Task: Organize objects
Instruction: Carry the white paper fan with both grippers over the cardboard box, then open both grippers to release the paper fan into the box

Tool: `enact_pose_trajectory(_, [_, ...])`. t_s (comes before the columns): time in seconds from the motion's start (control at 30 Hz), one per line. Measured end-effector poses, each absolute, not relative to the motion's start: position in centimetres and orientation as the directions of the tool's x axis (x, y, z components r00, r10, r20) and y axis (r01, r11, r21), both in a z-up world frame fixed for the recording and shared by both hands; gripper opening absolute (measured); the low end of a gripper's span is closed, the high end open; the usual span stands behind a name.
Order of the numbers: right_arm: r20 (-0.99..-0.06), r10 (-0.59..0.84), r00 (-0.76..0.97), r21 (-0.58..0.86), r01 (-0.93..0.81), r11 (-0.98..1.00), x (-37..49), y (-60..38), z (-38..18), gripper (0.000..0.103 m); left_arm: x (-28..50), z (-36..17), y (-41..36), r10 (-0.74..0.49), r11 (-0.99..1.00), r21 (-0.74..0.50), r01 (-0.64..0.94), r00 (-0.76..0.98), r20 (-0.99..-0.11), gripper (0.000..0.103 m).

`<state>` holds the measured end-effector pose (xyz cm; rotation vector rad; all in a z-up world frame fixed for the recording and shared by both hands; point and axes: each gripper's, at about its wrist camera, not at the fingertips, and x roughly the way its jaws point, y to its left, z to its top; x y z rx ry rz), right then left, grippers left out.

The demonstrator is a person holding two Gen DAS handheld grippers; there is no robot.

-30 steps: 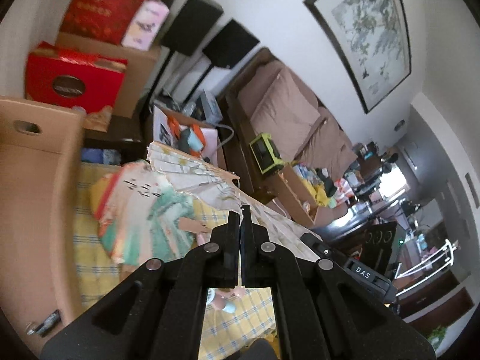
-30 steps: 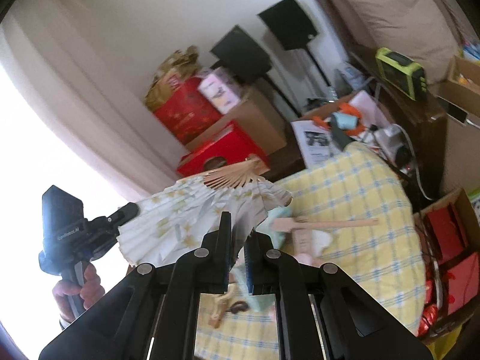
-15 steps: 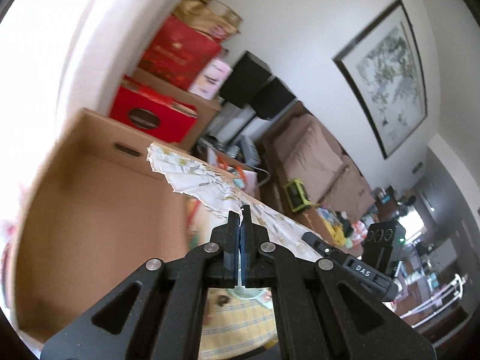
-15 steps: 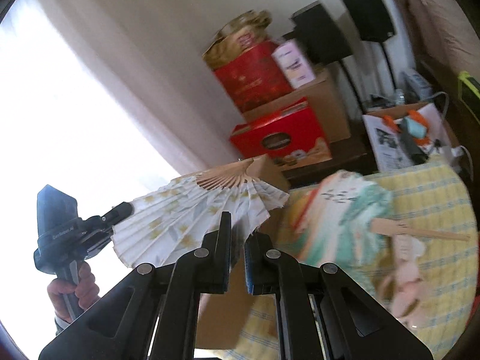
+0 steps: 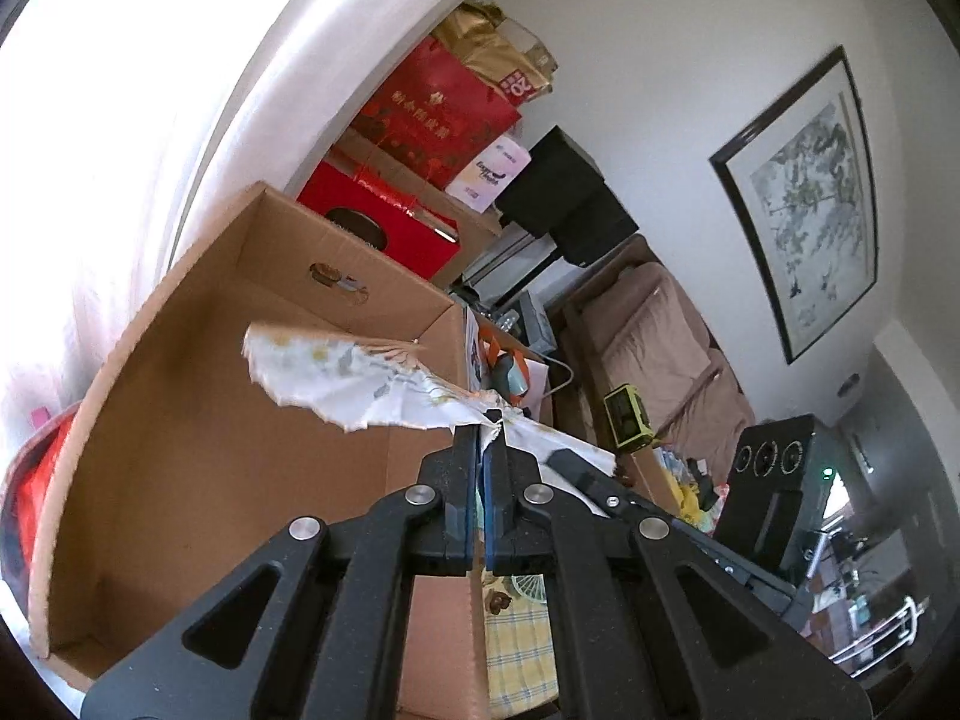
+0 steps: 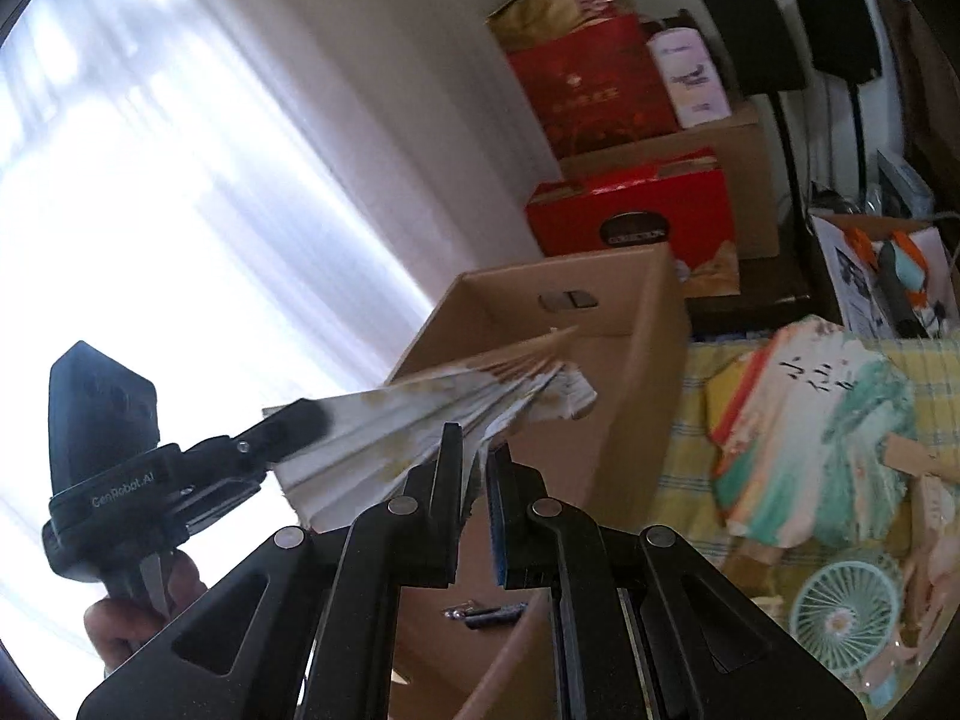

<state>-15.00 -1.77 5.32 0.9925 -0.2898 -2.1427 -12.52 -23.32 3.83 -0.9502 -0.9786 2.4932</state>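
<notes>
A white paper folding fan (image 5: 360, 378) with wooden ribs hangs spread between both grippers, over the open cardboard box (image 5: 198, 480). My left gripper (image 5: 480, 426) is shut on one edge of the fan. My right gripper (image 6: 476, 438) is shut on the other edge of the fan (image 6: 408, 426). In the right wrist view the left gripper (image 6: 294, 423) reaches in from the left, with a hand (image 6: 138, 618) under it. The box (image 6: 600, 312) stands against the table's left side.
A painted fan (image 6: 810, 420) and a small teal round fan (image 6: 840, 606) lie on the yellow checked tablecloth (image 6: 684, 468). Red gift boxes (image 6: 630, 222), black speakers (image 6: 750, 30) and a sofa (image 5: 654, 348) stand behind. A small dark object (image 6: 486, 612) lies on the box floor.
Both grippers have carried the white fan sideways from above the table to above the cardboard box. The fan now looks flatter and less widely spread.
</notes>
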Motion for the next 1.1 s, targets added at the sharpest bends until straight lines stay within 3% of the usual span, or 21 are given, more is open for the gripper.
enact_pose_trajectory(0.27, [-0.61, -0.669, -0.423, 0.41, 0.554, -0.724, -16.3, -5.2, 2.8, 0.007, -13.3, 1.5, -24.4, 0.431, -0.749, -0.663, 0.003, -0.758, -0.49, 0.002])
enact_pose_trajectory(0.63, [-0.693, -0.574, -0.436, 0.328, 0.519, -0.79, -19.8, -7.0, -1.2, 0.008, -17.7, -2.9, -24.0, 0.375, -0.808, -0.58, 0.101, -0.673, -0.638, 0.002])
enact_pose_trajectory(0.8, [-0.7, -0.604, -0.38, 0.372, 0.528, -0.763, -21.2, -6.9, -1.9, 0.014, -20.0, -4.5, -23.9, 0.378, -0.811, -0.566, 0.148, -0.607, -0.699, 0.002])
enact_pose_trajectory(1.03, [-0.732, -0.577, -0.363, 0.321, 0.563, -0.762, -19.2, -5.6, 0.5, 0.051, -21.6, -6.2, -22.9, 0.313, -0.865, -0.463, 0.195, -0.512, -0.8, 0.005])
enact_pose_trajectory(1.1, [-0.742, -0.572, -0.349, 0.31, 0.578, -0.755, -18.3, -4.9, 1.4, 0.054, -21.7, -6.5, -22.8, 0.294, -0.871, -0.446, 0.205, -0.51, -0.808, 0.006])
